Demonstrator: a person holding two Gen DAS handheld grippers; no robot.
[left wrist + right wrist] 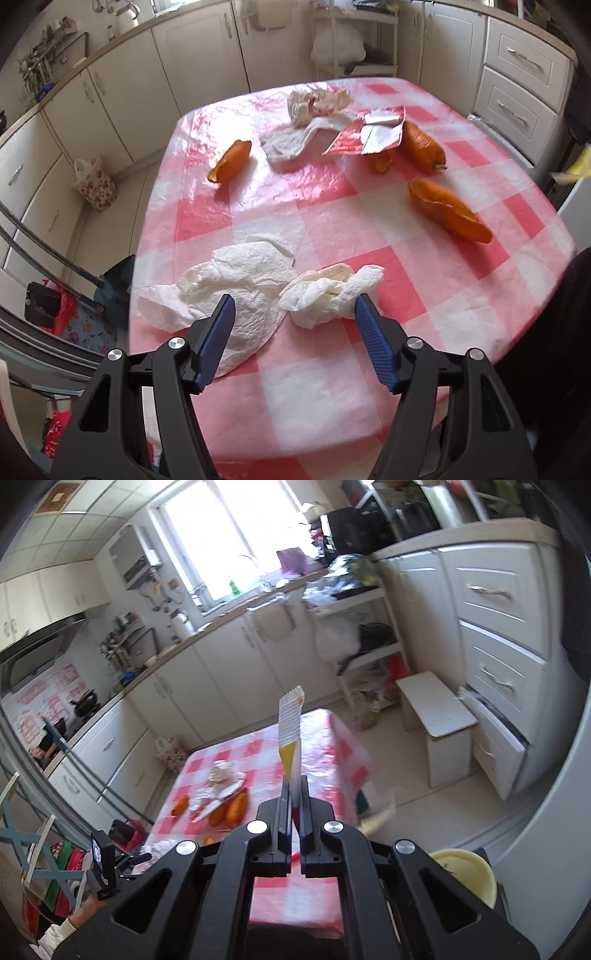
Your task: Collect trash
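Observation:
My left gripper [295, 306] hangs open low over the near part of the pink checked table [332, 387]. A small crumpled white napkin [328, 295] lies between its blue fingertips, close to the right one. A larger crumpled paper towel [236, 284] lies under the left one. Further back lie orange peels [448, 210] [231, 160] [423, 146], a red and white wrapper [369, 136] and more crumpled tissue [314, 105]. My right gripper [294, 786] is raised above the table's near end and is shut on a white and yellow wrapper [291, 731] that stands upright from its jaws.
A pale yellow bin [467, 873] stands low at the right, beside the table. White kitchen cabinets [199, 55] line the far walls. A white stool [436, 716] and a shelf rack [362, 627] stand beyond the table. A floral bag [96, 184] sits on the floor at the left.

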